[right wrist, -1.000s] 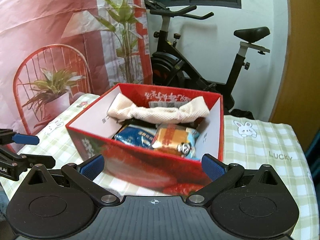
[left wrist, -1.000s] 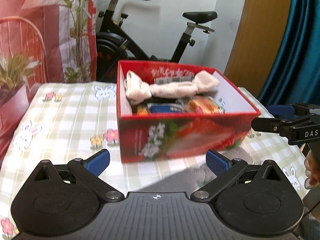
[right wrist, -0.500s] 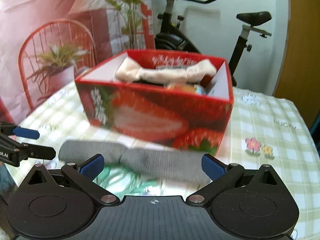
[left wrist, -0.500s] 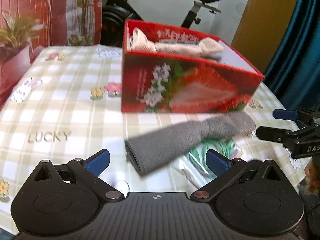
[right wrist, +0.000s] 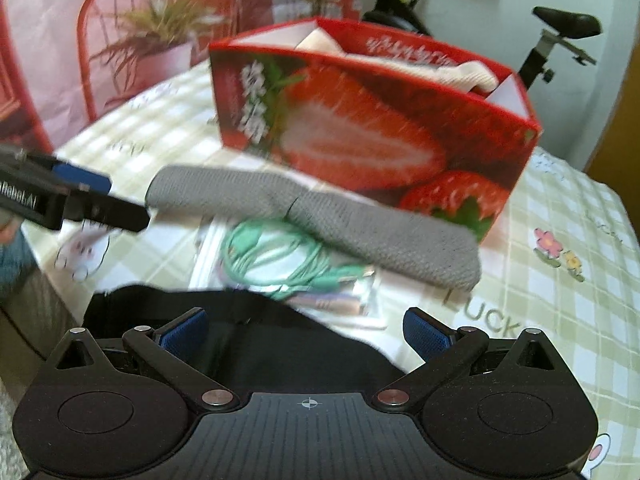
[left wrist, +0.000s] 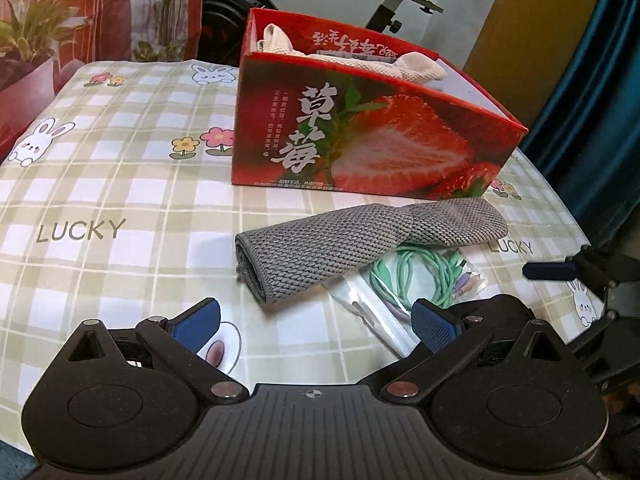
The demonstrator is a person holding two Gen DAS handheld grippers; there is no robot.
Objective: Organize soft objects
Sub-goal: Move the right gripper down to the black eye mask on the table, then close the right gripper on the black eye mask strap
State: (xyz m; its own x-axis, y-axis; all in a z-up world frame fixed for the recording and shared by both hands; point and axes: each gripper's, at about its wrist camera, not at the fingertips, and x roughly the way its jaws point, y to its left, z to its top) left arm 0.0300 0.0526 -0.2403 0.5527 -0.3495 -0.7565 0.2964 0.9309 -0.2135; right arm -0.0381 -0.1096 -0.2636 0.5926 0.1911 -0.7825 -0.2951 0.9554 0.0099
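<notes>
Since a second ago you have lowered both tongs from box-top level toward the bench (left wrist: 120, 184). Left tongs (left wrist: 316, 322) spread, empty; right tongs (right wrist: 304, 330) spread, empty. The grey rolled towel (left wrist: 360, 248), previously hidden below the view, now lies at 12 o'clock of the left tongs, just before the strawberry box (left wrist: 372, 136), overlapping a bagged green cable (left wrist: 420, 276). The cream towel (left wrist: 416, 68) stays in the box.

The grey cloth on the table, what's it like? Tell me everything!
The grey cloth is a knitted-looking towel, rolled or folded into a long bundle. It lies flat on the checked tablecloth, just in front of the strawberry box. One side rests over a clear bag of green cable. Neither gripper touches it.
</notes>
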